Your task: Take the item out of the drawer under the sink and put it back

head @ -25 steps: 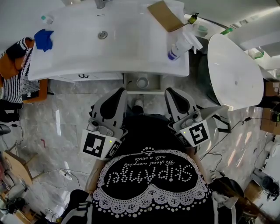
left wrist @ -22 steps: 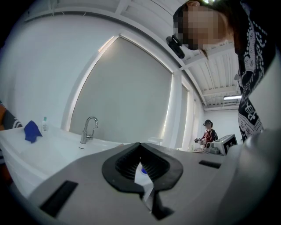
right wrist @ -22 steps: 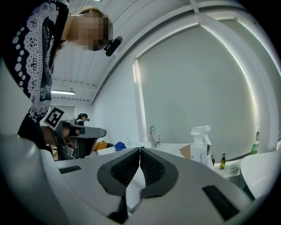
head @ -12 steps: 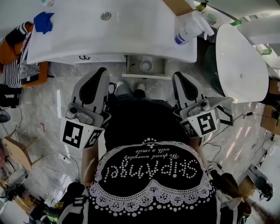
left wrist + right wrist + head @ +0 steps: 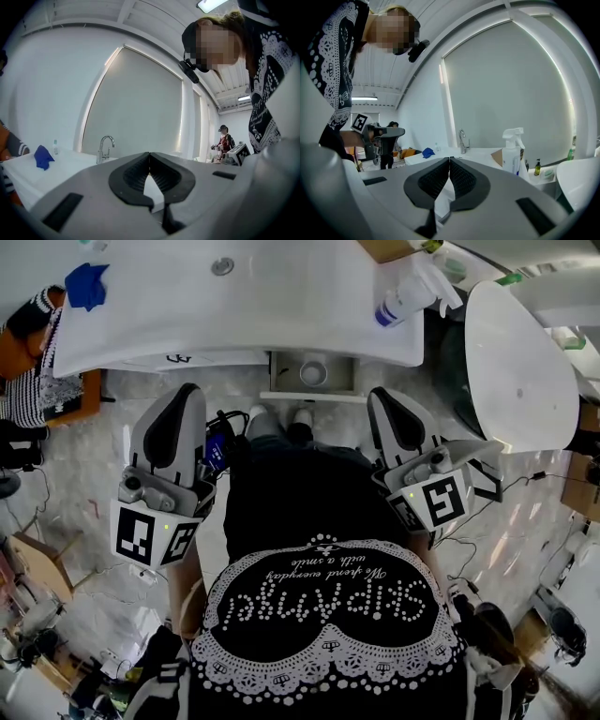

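Observation:
In the head view, a small drawer [image 5: 310,395] stands pulled out under the white sink counter [image 5: 234,306]. A white round item [image 5: 313,374] lies inside it. My left gripper [image 5: 185,390] hovers left of the drawer, above the floor, and its jaws meet at the tips with nothing between them [image 5: 149,154]. My right gripper [image 5: 382,395] hangs just right of the drawer, also shut and empty [image 5: 449,159]. Neither gripper touches the drawer or the item. Both point about level toward the counter.
On the counter lie a blue cloth [image 5: 86,284], a spray bottle [image 5: 403,298] and a piece of cardboard [image 5: 384,249]. A large white oval fixture [image 5: 520,381] stands at the right. Cables run over the marble floor [image 5: 94,484]. Another person [image 5: 224,140] stands far off.
My left gripper has swung out to the left, away from the drawer. The right gripper has stayed put. More of the drawer's front shows in the head view now.

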The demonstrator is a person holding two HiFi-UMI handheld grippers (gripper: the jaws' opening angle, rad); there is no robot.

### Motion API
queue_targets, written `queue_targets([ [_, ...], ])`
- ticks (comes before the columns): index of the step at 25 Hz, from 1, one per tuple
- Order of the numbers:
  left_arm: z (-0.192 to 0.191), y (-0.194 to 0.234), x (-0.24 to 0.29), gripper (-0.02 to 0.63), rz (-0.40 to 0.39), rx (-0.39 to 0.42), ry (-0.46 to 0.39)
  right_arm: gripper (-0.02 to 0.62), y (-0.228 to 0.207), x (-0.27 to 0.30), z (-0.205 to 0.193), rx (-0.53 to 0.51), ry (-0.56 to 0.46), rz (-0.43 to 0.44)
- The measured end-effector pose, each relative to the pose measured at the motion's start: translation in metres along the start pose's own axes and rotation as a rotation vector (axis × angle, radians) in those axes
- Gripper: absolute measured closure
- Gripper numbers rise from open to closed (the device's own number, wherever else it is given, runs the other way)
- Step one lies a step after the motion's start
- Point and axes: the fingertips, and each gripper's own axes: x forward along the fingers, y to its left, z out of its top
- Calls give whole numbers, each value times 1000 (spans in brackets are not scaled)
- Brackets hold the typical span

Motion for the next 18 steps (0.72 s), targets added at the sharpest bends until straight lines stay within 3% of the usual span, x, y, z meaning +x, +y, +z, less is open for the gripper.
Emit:
queue_targets([
  [18,1,10,-5,601,41,7,9,577,0,3,0,-21,19,-5],
])
